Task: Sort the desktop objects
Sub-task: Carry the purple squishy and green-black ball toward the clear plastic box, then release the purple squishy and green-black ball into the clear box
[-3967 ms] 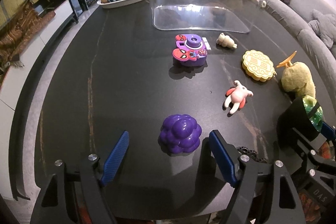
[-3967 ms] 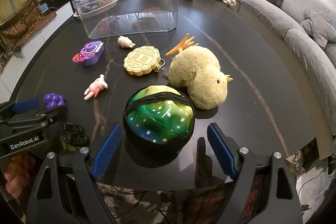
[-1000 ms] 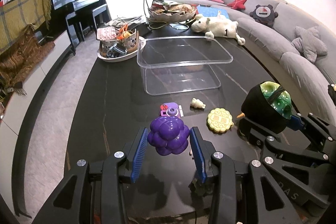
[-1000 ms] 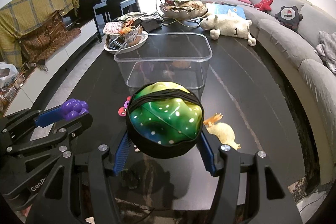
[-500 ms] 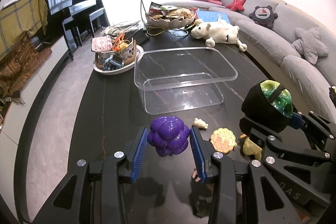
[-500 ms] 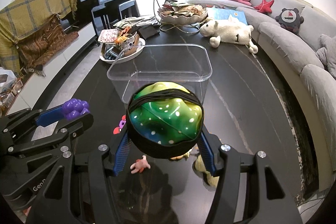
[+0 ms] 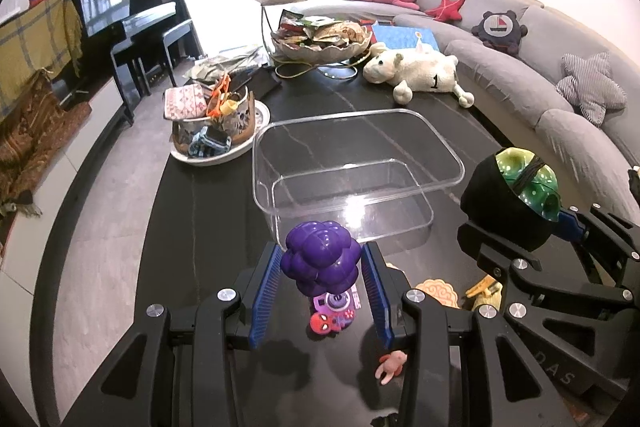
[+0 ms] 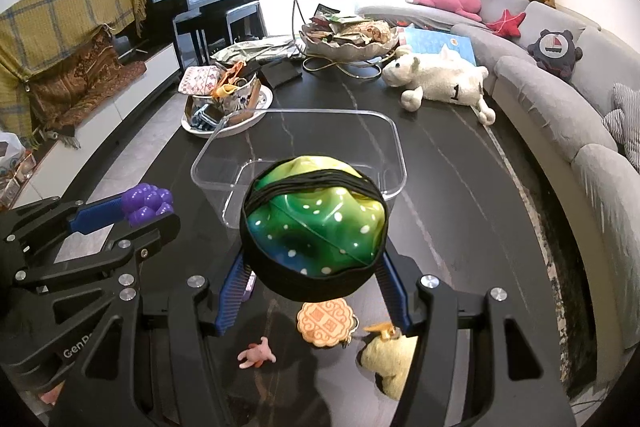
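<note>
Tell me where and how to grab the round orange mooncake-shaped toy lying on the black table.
Grip the round orange mooncake-shaped toy across its scalloped rim, coming from above. It lies flat on the black table, so only its edge offers opposing sides. Avoid the side where the yellow plush toy sits close.

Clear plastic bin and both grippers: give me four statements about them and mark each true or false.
1. The clear plastic bin already holds toys. False: it is empty.
2. The left gripper is clamped on the purple grape toy. True.
3. The right gripper is open and holds nothing. False: it grips the green spotted ball.
4. The white plush sheep lies on the table beyond the bin. True.
</note>
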`<control>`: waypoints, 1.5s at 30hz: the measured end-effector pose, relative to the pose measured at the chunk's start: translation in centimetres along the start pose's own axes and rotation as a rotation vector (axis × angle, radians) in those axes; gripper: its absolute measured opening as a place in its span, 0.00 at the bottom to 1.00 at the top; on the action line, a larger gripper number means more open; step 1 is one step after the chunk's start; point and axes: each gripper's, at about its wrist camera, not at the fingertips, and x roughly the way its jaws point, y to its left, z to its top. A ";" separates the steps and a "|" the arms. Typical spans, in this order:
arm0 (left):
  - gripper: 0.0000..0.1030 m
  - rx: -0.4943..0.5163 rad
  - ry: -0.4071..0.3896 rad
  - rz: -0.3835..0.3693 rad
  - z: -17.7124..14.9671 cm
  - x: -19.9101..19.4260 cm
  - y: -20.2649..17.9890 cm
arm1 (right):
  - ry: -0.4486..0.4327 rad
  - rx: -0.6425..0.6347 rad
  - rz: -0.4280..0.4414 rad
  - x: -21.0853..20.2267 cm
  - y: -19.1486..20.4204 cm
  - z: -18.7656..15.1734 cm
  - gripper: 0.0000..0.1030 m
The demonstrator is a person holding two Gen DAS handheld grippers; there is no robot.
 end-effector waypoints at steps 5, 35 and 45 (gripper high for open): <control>0.37 0.006 -0.012 -0.008 1.4 0.4 0.1 | -0.004 -0.009 -0.003 0.5 -0.2 1.1 0.54; 0.36 -0.002 0.076 -0.073 7.5 9.2 0.7 | 0.093 -0.002 -0.029 8.3 -2.6 6.6 0.54; 0.36 0.000 0.132 -0.056 7.9 12.9 0.8 | 0.157 0.001 -0.035 12.1 -3.4 6.6 0.54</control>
